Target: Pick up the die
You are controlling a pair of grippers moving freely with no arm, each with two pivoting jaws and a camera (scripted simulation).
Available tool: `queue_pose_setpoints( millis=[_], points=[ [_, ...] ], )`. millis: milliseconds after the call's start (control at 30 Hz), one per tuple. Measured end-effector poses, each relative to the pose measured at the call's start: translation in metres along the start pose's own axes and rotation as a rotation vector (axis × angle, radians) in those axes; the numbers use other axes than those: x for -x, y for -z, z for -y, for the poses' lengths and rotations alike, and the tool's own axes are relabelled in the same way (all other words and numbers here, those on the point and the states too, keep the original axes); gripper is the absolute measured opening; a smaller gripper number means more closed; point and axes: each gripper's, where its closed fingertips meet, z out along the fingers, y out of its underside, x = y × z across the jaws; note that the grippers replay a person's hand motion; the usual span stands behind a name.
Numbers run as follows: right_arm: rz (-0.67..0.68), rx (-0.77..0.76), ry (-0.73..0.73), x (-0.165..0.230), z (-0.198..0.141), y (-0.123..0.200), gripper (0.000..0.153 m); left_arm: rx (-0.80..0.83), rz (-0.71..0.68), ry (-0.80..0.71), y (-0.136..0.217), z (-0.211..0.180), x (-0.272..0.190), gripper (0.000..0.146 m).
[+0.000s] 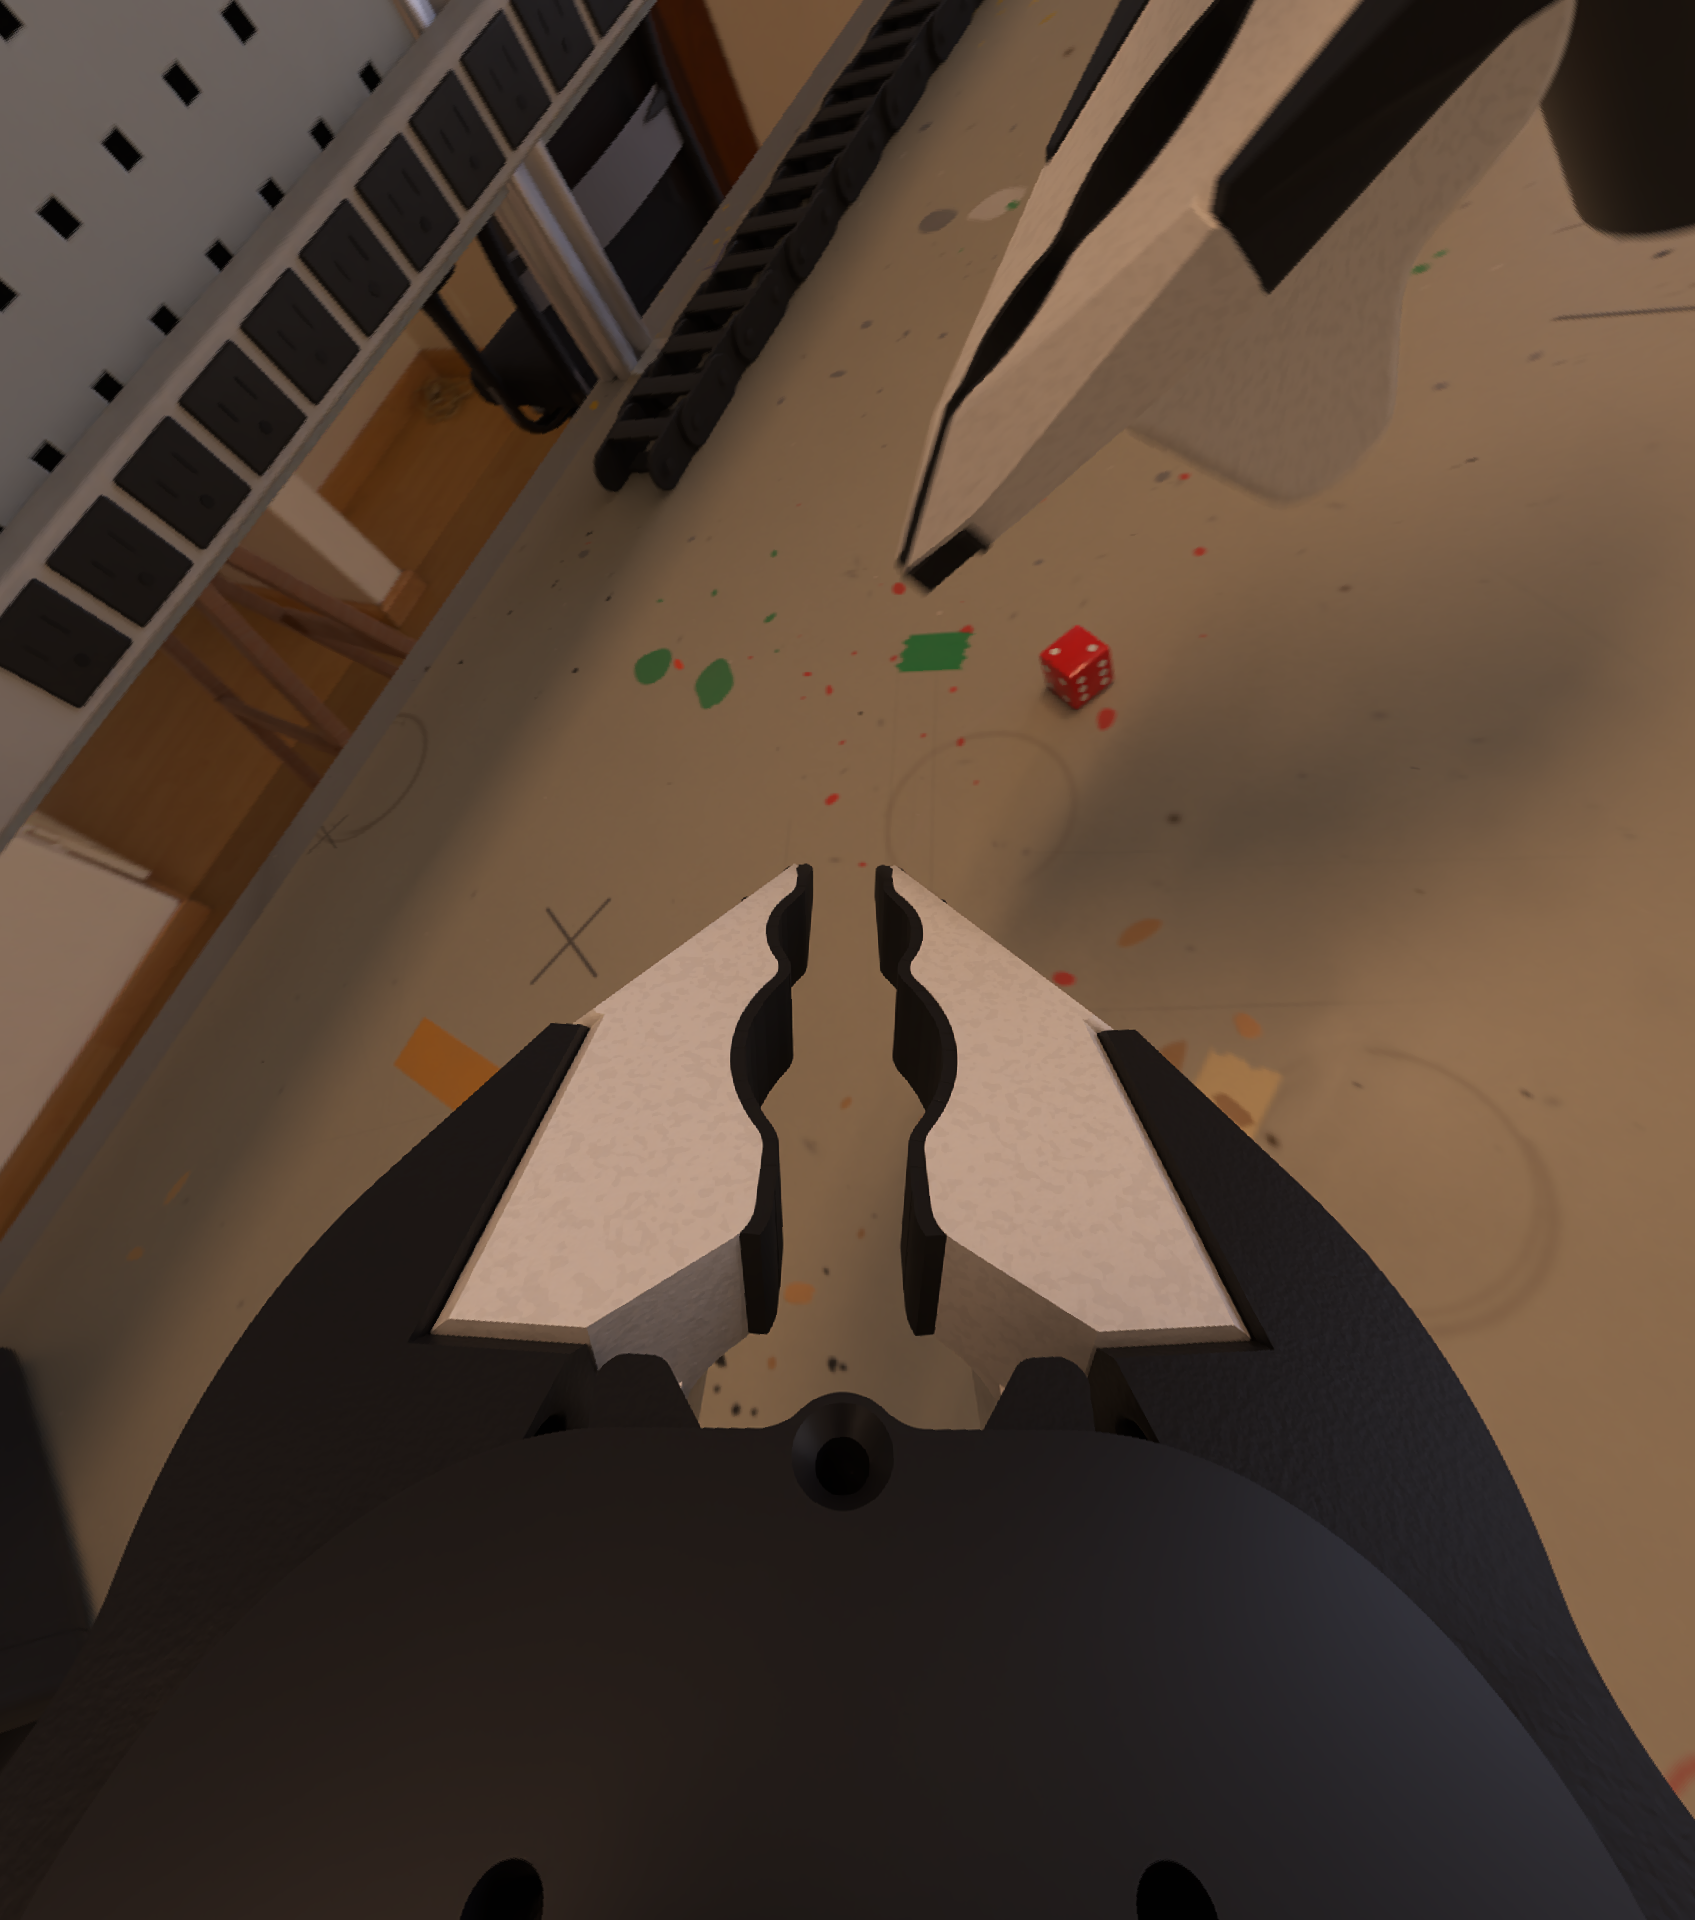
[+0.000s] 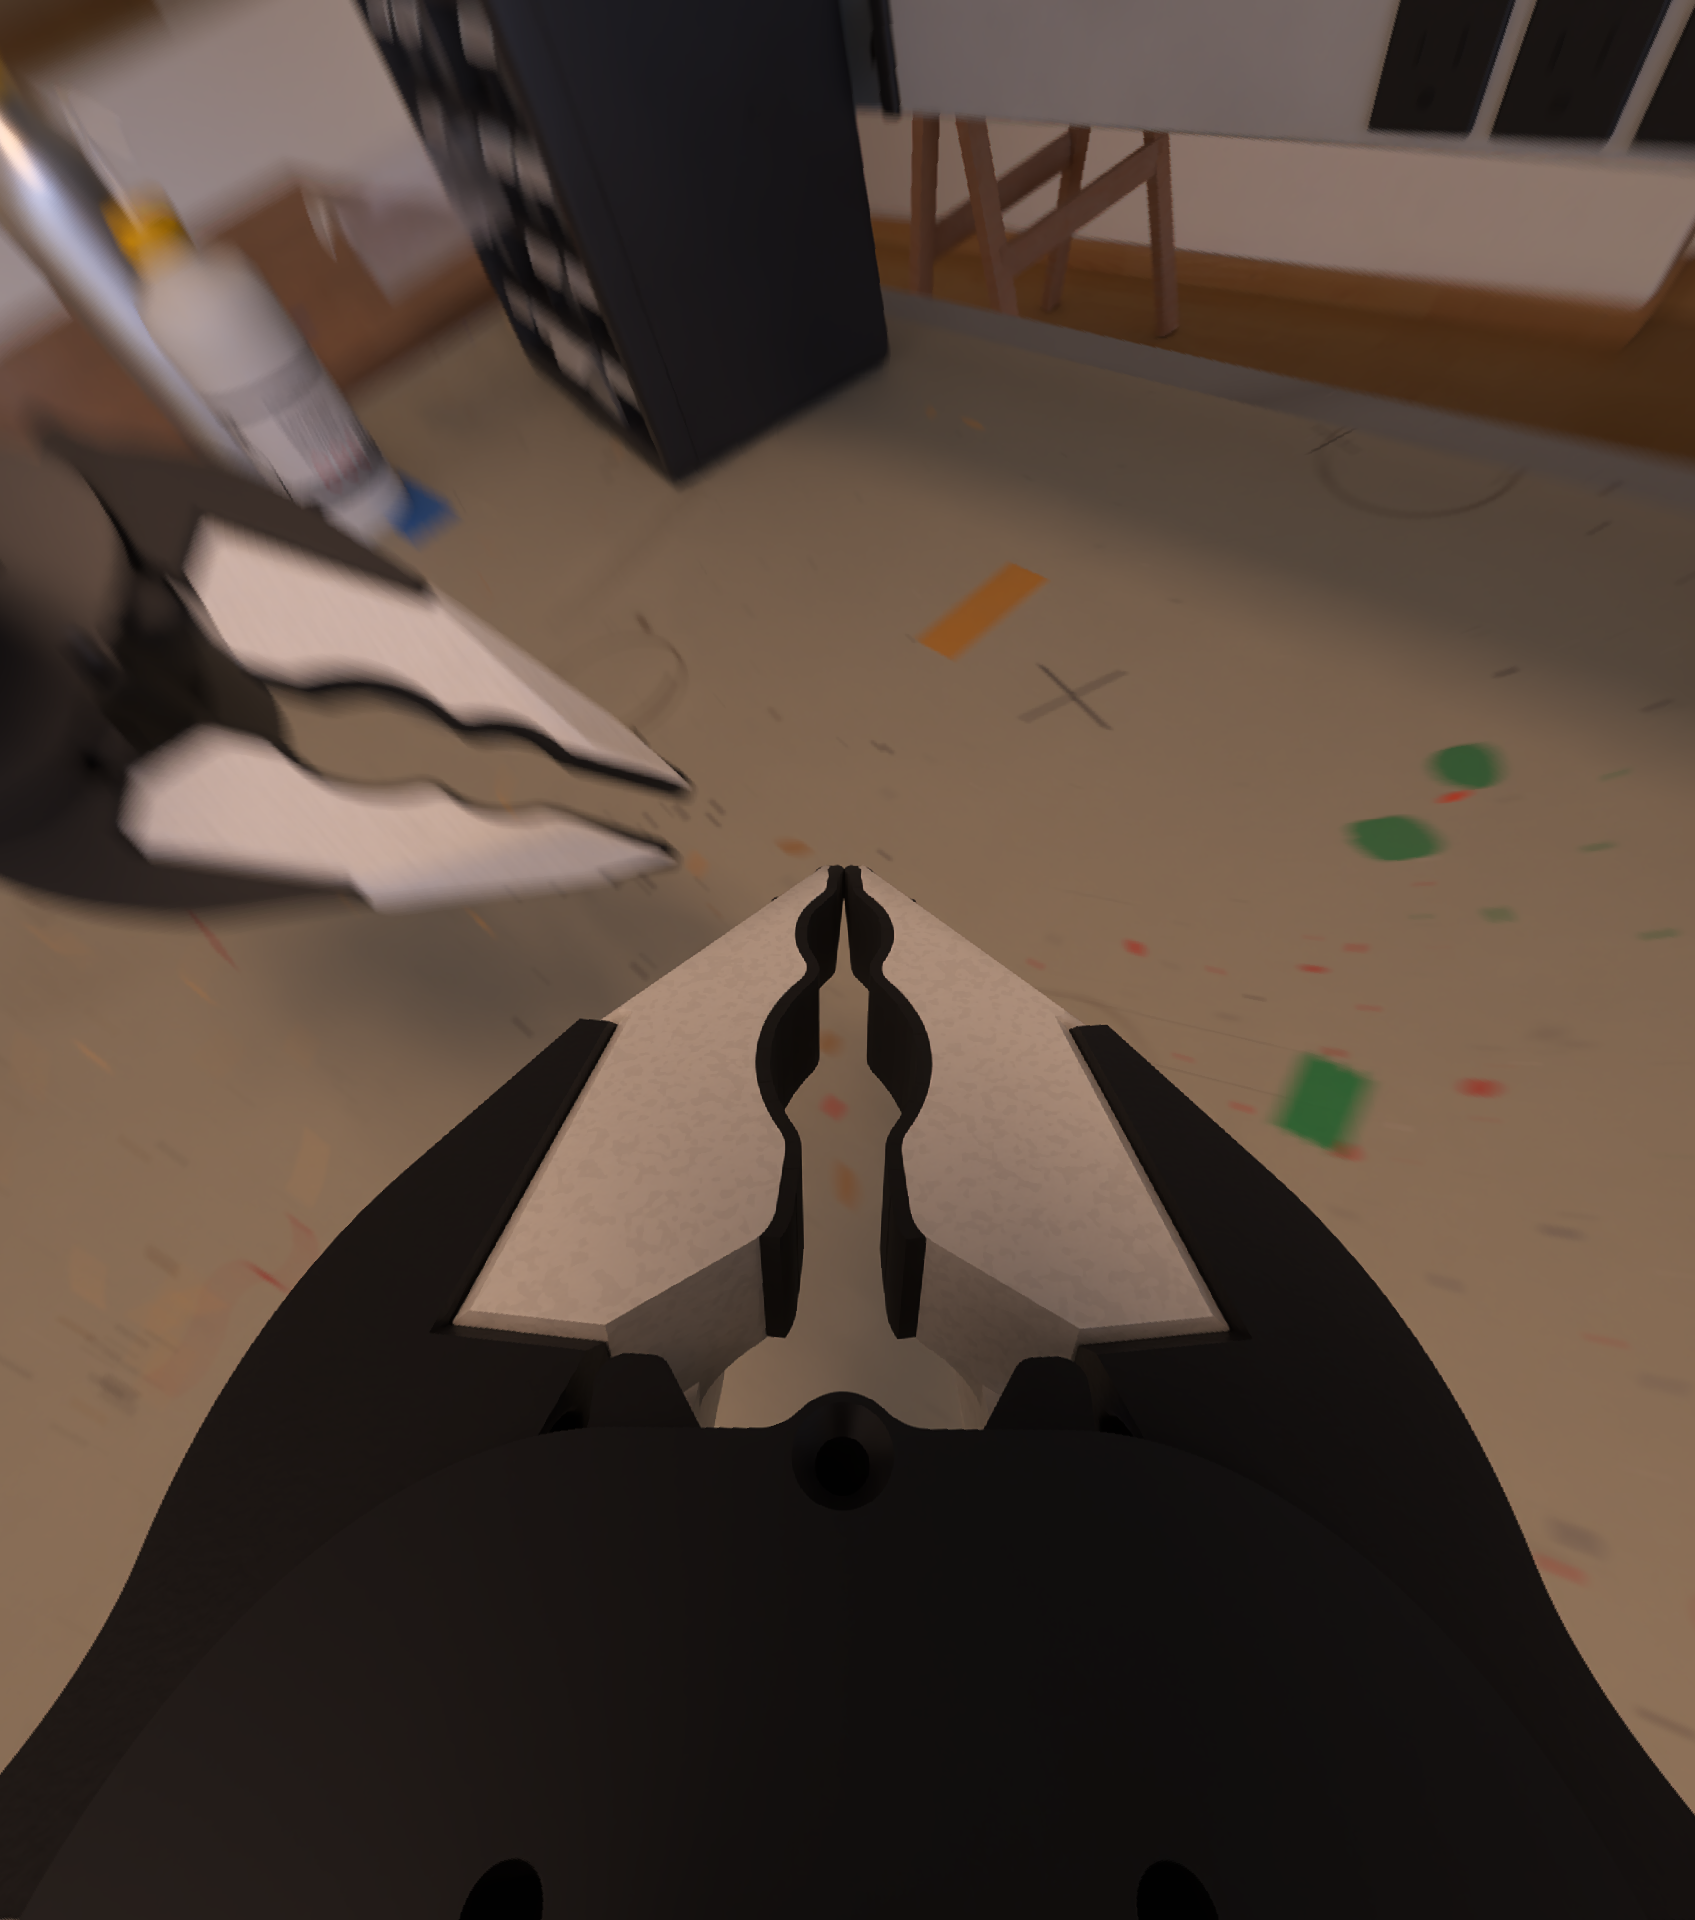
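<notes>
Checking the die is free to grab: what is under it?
The red die rests directly on the paint-speckled tabletop, a red spot beside it. Its bottom face and the patch beneath it are hidden.

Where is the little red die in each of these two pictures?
Left wrist view: the red die lies on the table, right of centre, beside the green tape patch.
Right wrist view: the die is not in it.
Shared landmark: the green tape patch, at the right there.

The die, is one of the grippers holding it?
No. The red die sits free on the table. The left gripper is open and empty; the right gripper is shut on nothing.
</notes>
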Motion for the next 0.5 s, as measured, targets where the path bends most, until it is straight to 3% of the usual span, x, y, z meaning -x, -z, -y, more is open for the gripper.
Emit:
queue_pose_setpoints(
  millis=[67,200,333,500],
  points=[
    [-0.064,0.087,0.211,-0.016,-0.017,0.015,0.000,-0.019,-0.033,0.010,0.012,-0.001,-0.003,0.012],
    [-0.104,0.274,0.478,-0.048,-0.067,0.027,0.020,-0.036,-0.081,0.025,0.029,-0.008,-0.011,0.012],
    [-0.171,0.438,0.522,-0.085,-0.105,0.019,0.032,-0.024,-0.104,0.025,0.037,-0.019,-0.021,0.012],
    [-0.152,0.453,0.549,-0.099,-0.114,0.001,0.037,-0.016,-0.123,0.040,0.045,-0.026,-0.032,0.013]
  ],
)
